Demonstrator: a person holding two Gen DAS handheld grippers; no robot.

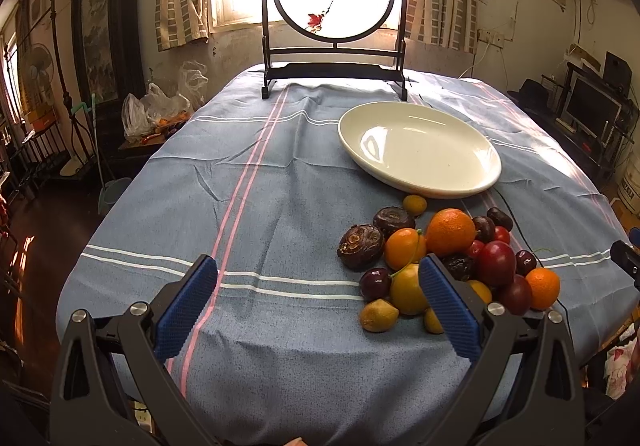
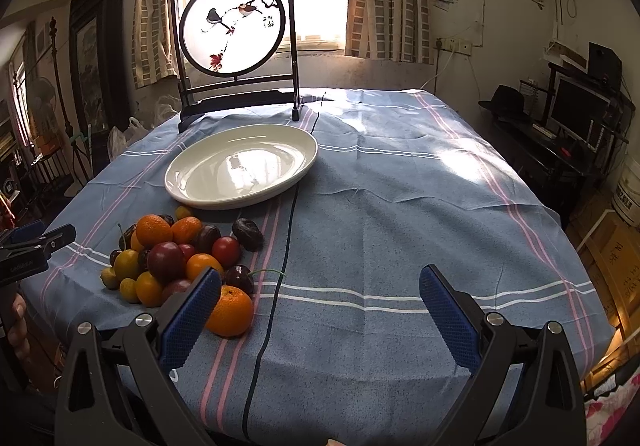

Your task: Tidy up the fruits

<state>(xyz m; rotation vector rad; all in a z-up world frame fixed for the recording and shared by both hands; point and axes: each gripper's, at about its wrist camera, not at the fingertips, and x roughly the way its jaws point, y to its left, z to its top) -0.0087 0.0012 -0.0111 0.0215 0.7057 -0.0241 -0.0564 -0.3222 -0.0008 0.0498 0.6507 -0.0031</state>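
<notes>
A pile of mixed fruit lies on the blue striped tablecloth: oranges, small yellow and orange citrus, dark red plums, cherries and brown wrinkled fruits. It also shows in the right wrist view. An empty white oval plate sits just behind the pile, also visible in the right wrist view. My left gripper is open and empty, above the cloth left of the pile. My right gripper is open and empty, right of the pile, its left finger next to an orange.
A dark wooden framed screen with a bird painting stands at the table's far edge. A thin black cable runs across the cloth past the plate. Furniture, bags and a monitor surround the table.
</notes>
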